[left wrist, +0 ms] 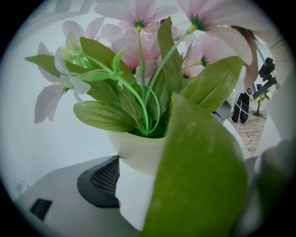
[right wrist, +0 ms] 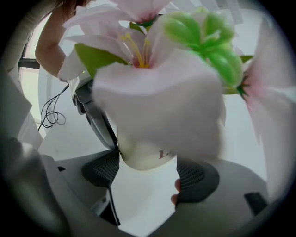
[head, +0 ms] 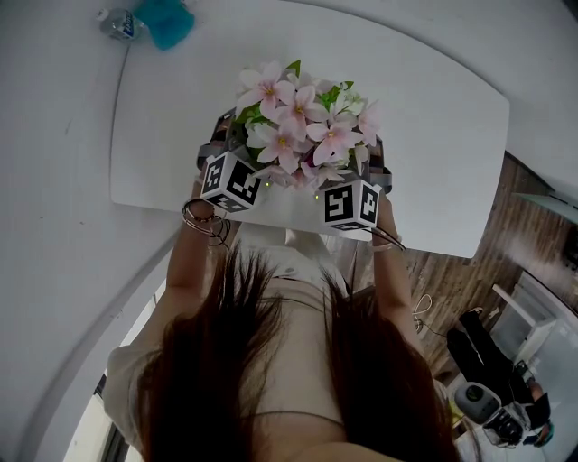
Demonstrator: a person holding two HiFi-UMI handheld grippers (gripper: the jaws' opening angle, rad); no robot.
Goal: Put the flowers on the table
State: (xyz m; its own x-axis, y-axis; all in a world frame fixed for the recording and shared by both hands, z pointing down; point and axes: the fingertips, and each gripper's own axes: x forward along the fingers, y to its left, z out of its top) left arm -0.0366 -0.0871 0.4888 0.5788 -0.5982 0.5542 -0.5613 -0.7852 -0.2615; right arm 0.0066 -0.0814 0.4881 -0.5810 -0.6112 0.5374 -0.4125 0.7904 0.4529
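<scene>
- Gripping a small round cream pot [right wrist: 143, 159] from both sides, the left gripper [left wrist: 138, 187] and the right gripper [right wrist: 149, 178] meet at the centre of the head view. Their marker cubes sit at 7 and 5 o'clock of the blooms.
- Right gripper: its two dark, mesh-faced pads [right wrist: 104, 172] are set narrow and press on the cream pot's lower wall at 8 and 4 o'clock of its base.
- Left gripper: the one pad in sight [left wrist: 101, 179] touches the pot's wall at 8 o'clock. A broad green leaf [left wrist: 199, 176] covers the other pad, and the pot fills the space between the jaws.
- The pink flowers [head: 302, 126], artificial-looking with green leaves, stand upright in the pot and spread over the fronts of both grippers.
- The pot's wall carries red lettering, too cut off to read.
- The white table [head: 163, 117] has rounded corners. The pot is held at its near edge, at 6 o'clock of the tabletop; whether the base touches the top cannot be told.
- A teal object [head: 165, 20] and a clear plastic bottle [head: 117, 23] lie side by side at 11 o'clock, by the table's far left corner.
- Brown wooden floor [head: 470, 271] shows at 4 o'clock.
</scene>
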